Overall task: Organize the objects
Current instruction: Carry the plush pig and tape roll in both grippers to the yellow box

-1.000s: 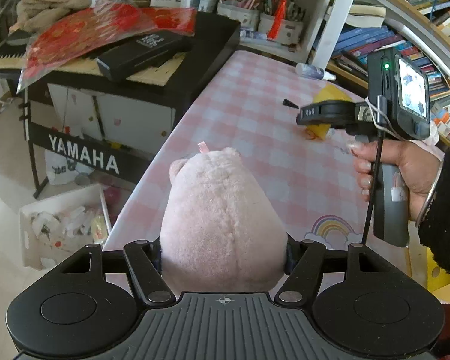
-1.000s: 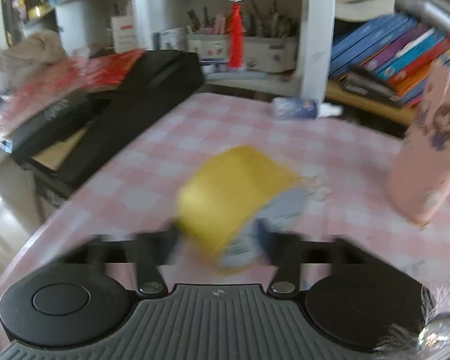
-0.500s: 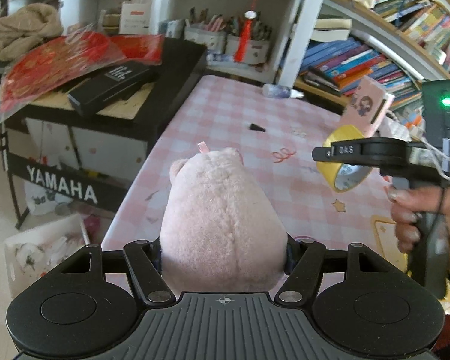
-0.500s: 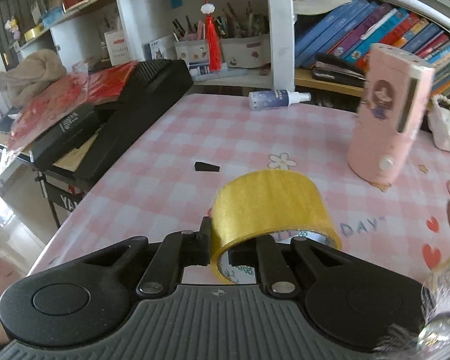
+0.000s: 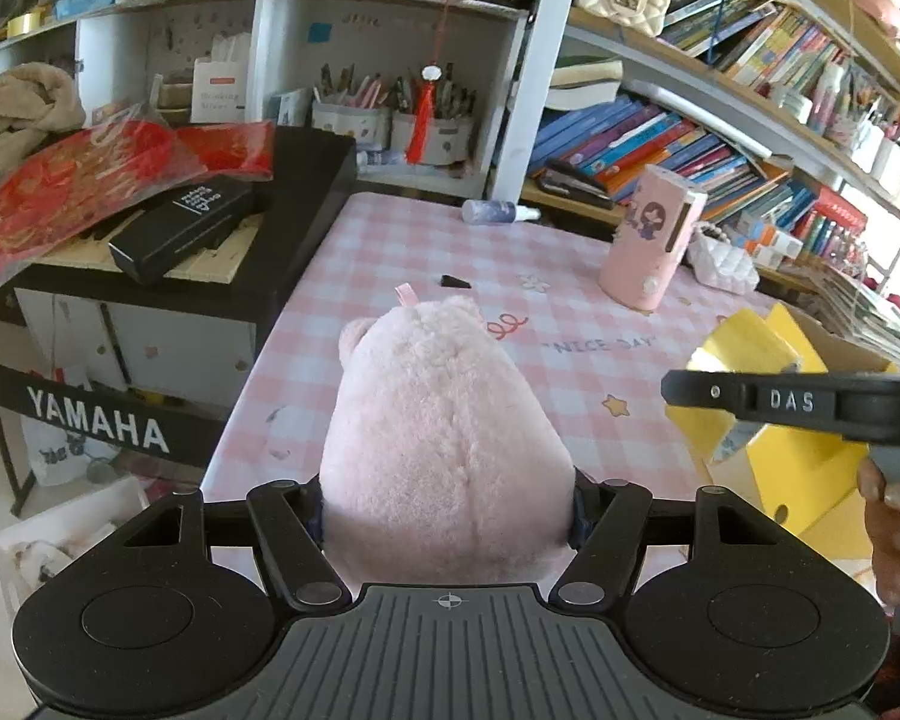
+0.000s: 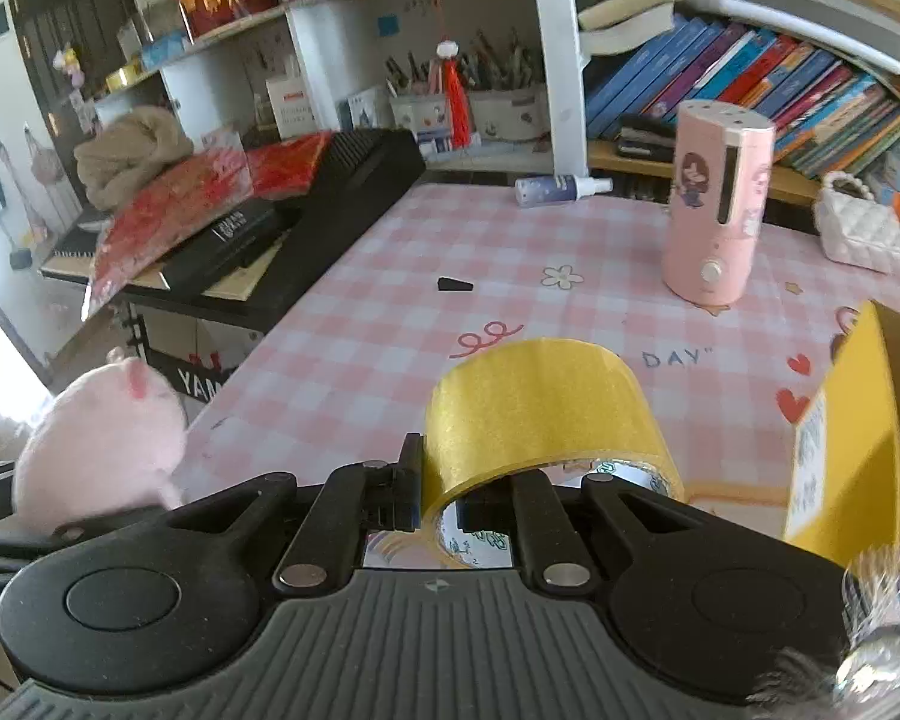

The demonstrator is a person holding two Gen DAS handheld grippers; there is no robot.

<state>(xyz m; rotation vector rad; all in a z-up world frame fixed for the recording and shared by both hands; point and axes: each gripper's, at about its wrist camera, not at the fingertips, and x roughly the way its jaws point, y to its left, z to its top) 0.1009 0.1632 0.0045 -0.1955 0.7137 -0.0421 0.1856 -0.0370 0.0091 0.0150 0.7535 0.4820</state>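
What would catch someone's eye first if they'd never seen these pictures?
Probably the fluffy pink plush toy, squeezed in the left gripper at the table's near edge. Next, the yellow tape roll pinched by its wall in the right gripper, beside an open yellow box. Behind stands a tall pink canister.

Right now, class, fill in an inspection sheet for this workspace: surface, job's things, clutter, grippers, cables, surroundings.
Surface: pink checked tablecloth with printed doodles.
Job's things: fluffy pink plush toy; wide roll of yellow tape; open yellow cardboard box at the right edge.
Clutter: tall pink cylinder device upright; small spray bottle lying down; small black wedge; white quilted purse.
Grippers: left gripper clamped on the plush toy; right gripper pinching the tape's wall, one finger inside the ring.
Cables: nothing seen.
Surroundings: black Yamaha keyboard with red packets, crowded bookshelves.
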